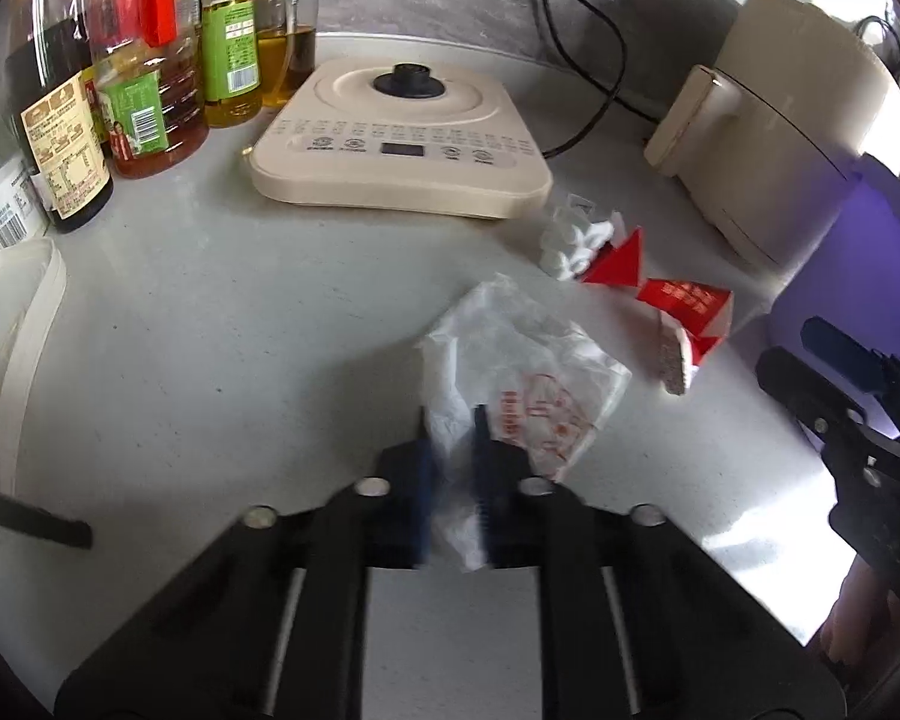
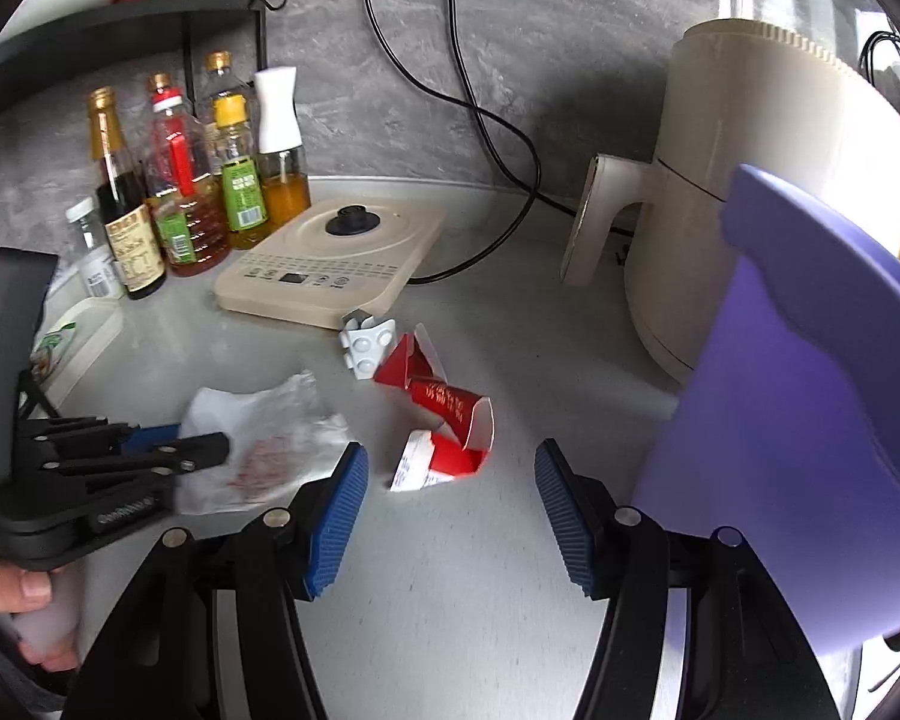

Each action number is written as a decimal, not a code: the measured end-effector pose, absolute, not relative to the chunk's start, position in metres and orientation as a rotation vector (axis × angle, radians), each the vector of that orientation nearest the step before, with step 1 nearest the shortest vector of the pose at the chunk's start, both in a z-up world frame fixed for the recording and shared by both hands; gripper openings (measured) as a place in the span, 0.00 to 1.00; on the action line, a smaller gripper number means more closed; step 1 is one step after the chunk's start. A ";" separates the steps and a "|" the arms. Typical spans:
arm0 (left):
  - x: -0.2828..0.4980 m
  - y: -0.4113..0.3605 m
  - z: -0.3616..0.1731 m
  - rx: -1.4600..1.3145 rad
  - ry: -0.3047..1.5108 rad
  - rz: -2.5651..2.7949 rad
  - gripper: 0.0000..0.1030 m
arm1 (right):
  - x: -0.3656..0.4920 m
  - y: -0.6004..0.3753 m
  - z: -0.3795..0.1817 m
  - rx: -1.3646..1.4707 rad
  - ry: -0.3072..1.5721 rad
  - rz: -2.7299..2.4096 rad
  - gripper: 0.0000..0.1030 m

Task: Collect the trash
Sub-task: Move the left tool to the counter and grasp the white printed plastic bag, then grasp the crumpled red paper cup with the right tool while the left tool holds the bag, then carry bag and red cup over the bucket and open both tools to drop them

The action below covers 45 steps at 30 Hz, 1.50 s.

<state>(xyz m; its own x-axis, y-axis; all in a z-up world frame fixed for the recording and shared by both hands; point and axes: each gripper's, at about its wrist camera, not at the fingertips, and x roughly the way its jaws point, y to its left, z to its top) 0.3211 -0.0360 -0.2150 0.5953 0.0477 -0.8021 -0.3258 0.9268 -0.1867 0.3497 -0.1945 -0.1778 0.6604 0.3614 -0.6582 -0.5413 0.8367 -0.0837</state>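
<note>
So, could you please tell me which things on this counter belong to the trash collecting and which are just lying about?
Part of the job:
- crumpled white plastic bag, pinched in the left gripper
- torn red carton
- white blister pack
- purple bin
- right gripper, open

Just lying about:
- cooktop
- air fryer
- oil and sauce bottles
- power cables

Each hand-held gripper (image 2: 450,510) is black with ribbed blue pads (image 2: 336,516) and silver screws.
</note>
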 end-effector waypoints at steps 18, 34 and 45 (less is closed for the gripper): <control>0.320 -0.028 -0.186 -0.286 0.887 0.200 0.06 | 0.408 -0.162 -0.202 -0.324 0.728 0.457 0.65; 0.283 -0.037 -0.129 -0.301 0.739 0.253 0.06 | 0.340 -0.189 -0.155 -0.280 0.660 0.590 0.10; 0.265 -0.054 -0.056 -0.258 0.565 0.212 0.06 | 0.308 -0.219 -0.064 -0.158 0.486 0.638 0.10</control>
<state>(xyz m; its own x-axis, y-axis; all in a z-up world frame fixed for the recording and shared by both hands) 0.2652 -0.0543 -0.0555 0.8243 0.1274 -0.5516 -0.2677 0.9462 -0.1816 0.3085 -0.2191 -0.0643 0.6961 0.5327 -0.4813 -0.6054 0.7959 0.0055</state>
